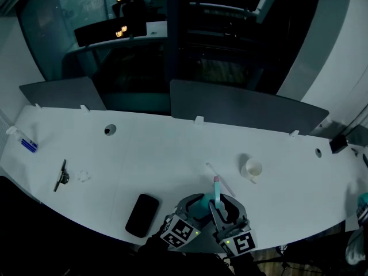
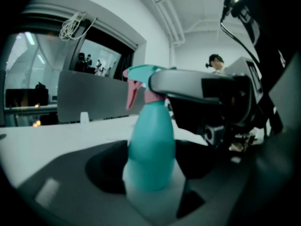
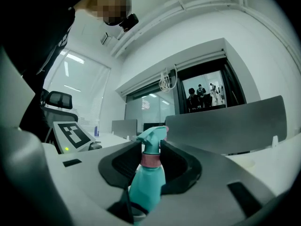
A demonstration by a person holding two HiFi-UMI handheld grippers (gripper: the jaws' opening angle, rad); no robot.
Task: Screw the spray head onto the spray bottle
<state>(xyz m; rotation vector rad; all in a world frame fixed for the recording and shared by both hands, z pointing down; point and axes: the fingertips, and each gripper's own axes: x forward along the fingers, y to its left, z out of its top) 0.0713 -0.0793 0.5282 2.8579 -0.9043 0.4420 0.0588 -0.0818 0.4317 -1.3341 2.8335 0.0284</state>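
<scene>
Now | left gripper (image 2: 150,175) clamping teal plastic spray bottle (image 2: 151,142) over white desk (image 1: 172,148), near edge | right gripper (image 3: 150,161) pinching teal spray head with pink collar (image 3: 151,142) | head sitting on the neck already — tightening likely remaining

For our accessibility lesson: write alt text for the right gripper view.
A teal spray bottle stands between the dark jaws of the right gripper, which press on its teal spray head above a pink collar. Behind are a white desk and grey dividers.
</scene>
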